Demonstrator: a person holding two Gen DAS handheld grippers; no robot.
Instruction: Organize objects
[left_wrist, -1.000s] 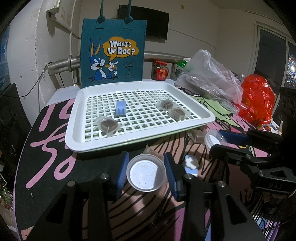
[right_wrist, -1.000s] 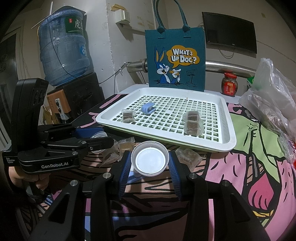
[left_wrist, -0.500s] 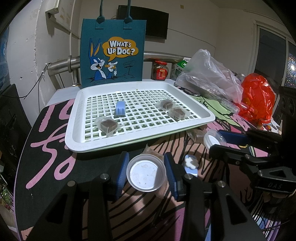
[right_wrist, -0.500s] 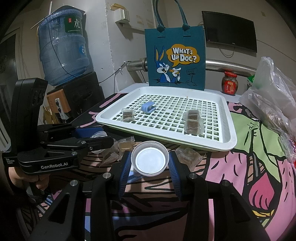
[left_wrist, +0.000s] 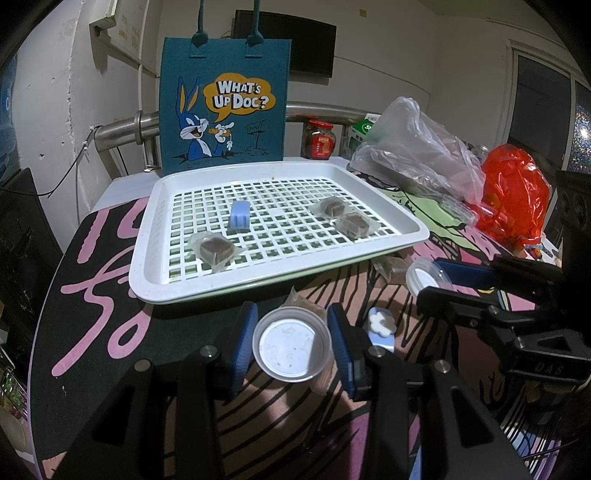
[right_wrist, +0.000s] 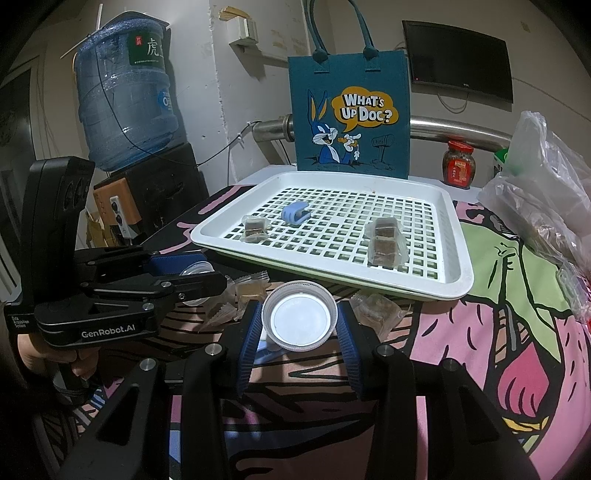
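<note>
Your left gripper (left_wrist: 291, 345) is clenched on a small cup (left_wrist: 291, 345) with a white bottom, and its blue pads touch both sides. Your right gripper (right_wrist: 300, 320) grips a second small cup (right_wrist: 300, 320) the same way. The cups hide part of what lies under them, so you cannot tell what the little packets beneath are. Only a bit of your left hand (right_wrist: 48, 360) shows, at the dark edge under the handle.

Both grippers tilt down toward the worktop (left_wrist: 103, 302), side by side and close together.

A white tray (left_wrist: 177, 291) with holes sits just past the cups. In it lie a blue clip (left_wrist: 239, 215) and three wrapped brown cubes (left_wrist: 214, 249). More wrapped cubes (right_wrist: 375, 314) lie on the worktop near the tray. The worktop has a pink, black and green cartoon cover. Behind the tray stands a blue bag (left_wrist: 225, 99) with a rabbit on it. A water jug (right_wrist: 125, 96), a red jar (right_wrist: 458, 166) and plastic bags (left_wrist: 417, 147) are around the room.
</note>
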